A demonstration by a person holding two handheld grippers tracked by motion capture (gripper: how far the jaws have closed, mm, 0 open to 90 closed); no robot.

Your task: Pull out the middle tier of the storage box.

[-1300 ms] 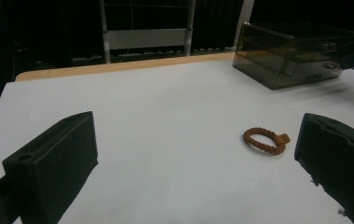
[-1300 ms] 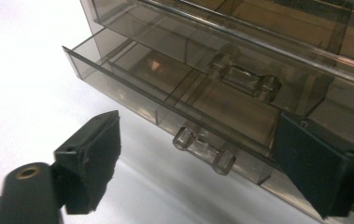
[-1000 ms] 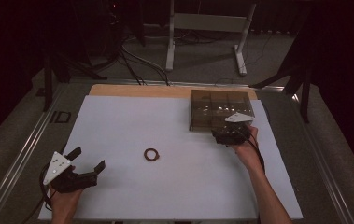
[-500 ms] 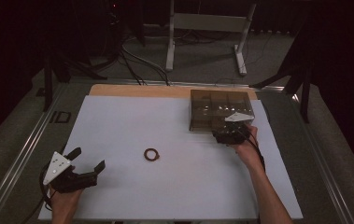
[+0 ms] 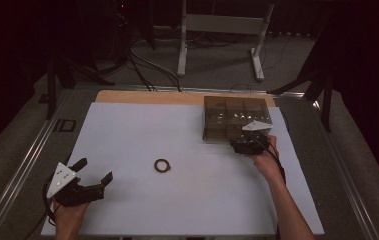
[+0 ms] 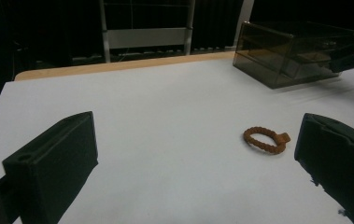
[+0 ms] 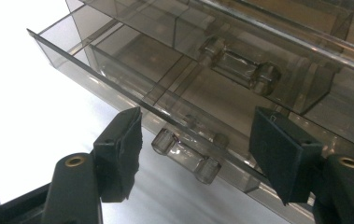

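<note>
A smoky clear drawer box [image 5: 234, 117] stands at the table's back right. My right gripper [image 5: 244, 145] is at its front. In the right gripper view the jaws of my right gripper [image 7: 198, 130] stand on either side of the lower drawer's clear bar handle [image 7: 186, 156] without touching it; they have just been closing. A second handle [image 7: 240, 67] sits on the drawer above. A brown braided ring [image 5: 162, 165] lies mid-table. My left gripper [image 5: 95, 170] rests open at the front left, pointing toward the ring [image 6: 265, 139], with nothing between its jaws.
A white sheet [image 5: 177, 200] covers the table, with a strip of bare wood [image 5: 142, 97] along the far edge. Metal rails [image 5: 22, 170] run down both sides. A stand and cables [image 5: 187, 55] sit on the floor beyond.
</note>
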